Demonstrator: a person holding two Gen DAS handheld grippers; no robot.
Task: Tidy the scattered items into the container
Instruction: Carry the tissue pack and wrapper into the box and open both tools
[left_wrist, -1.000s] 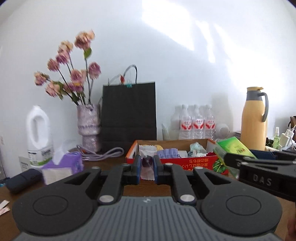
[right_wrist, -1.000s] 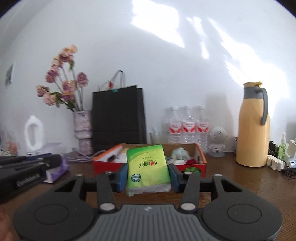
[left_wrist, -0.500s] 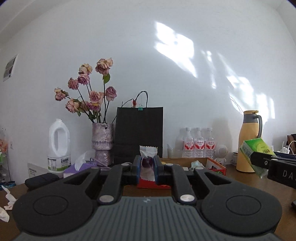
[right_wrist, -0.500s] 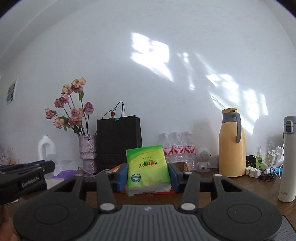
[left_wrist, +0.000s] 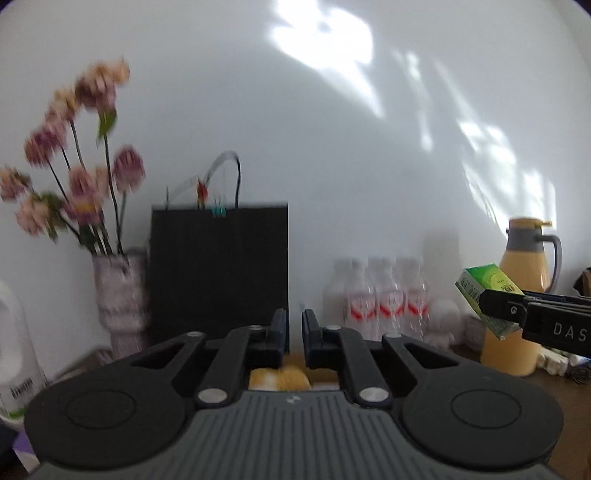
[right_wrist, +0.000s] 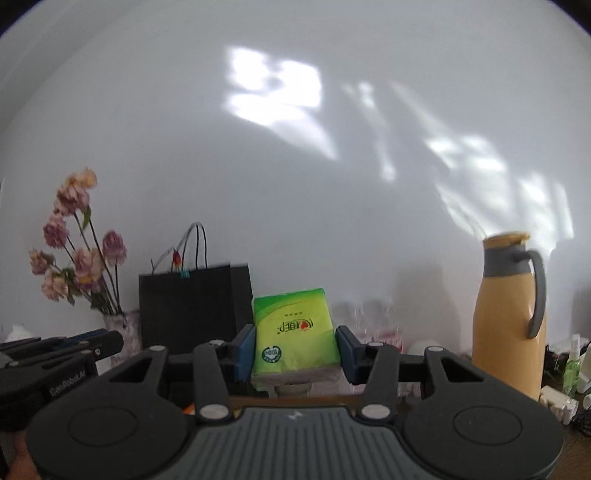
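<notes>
My right gripper (right_wrist: 294, 349) is shut on a green tissue pack (right_wrist: 293, 332) and holds it up above the table; the pack also shows at the right of the left wrist view (left_wrist: 487, 291). My left gripper (left_wrist: 294, 328) has its jaws close together with nothing between them; the snack packet it held is out of sight. Just below its fingers a yellow item and a strip of the cardboard box (left_wrist: 325, 380) show. The box is mostly hidden in both views.
At the back wall stand a black paper bag (left_wrist: 219, 273), a vase of pink flowers (left_wrist: 120, 295), several water bottles (left_wrist: 376, 299), a small white figure (left_wrist: 441, 321) and a yellow thermos (right_wrist: 508, 317). A white jug (left_wrist: 14, 362) is at far left.
The snack packet has left my left gripper's jaws, which now stand nearly shut and empty. Both grippers have moved forward over the box. The right one still holds the green pack.
</notes>
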